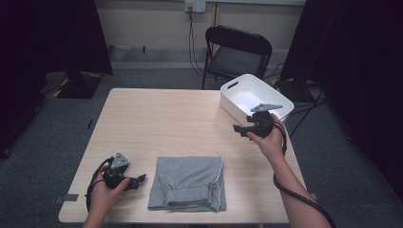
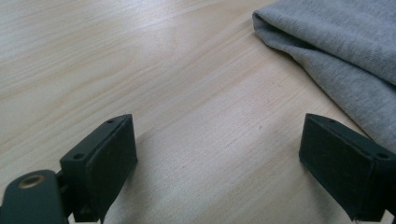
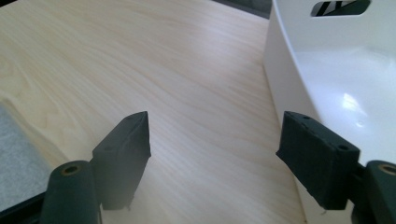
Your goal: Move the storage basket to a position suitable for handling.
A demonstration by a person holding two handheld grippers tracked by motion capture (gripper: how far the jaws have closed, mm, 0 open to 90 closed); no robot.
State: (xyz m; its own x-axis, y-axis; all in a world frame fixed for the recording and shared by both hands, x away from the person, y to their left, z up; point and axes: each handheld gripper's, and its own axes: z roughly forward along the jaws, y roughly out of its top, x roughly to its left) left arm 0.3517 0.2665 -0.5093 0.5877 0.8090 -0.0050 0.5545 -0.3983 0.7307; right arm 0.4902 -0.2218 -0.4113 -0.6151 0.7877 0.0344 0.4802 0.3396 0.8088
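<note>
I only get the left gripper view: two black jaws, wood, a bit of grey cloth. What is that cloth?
Observer: A folded grey garment lying flat near the table's front edge, just right of the left gripper.
Operator: Anything else on the table?
Observer: A white bin at the far right corner, empty.
Operator: And the other gripper?
Observer: The right gripper is open beside the bin, with nothing between its jaws.

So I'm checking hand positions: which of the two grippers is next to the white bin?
The right gripper, open beside the white bin; the left gripper sits by the folded grey garment.
</note>
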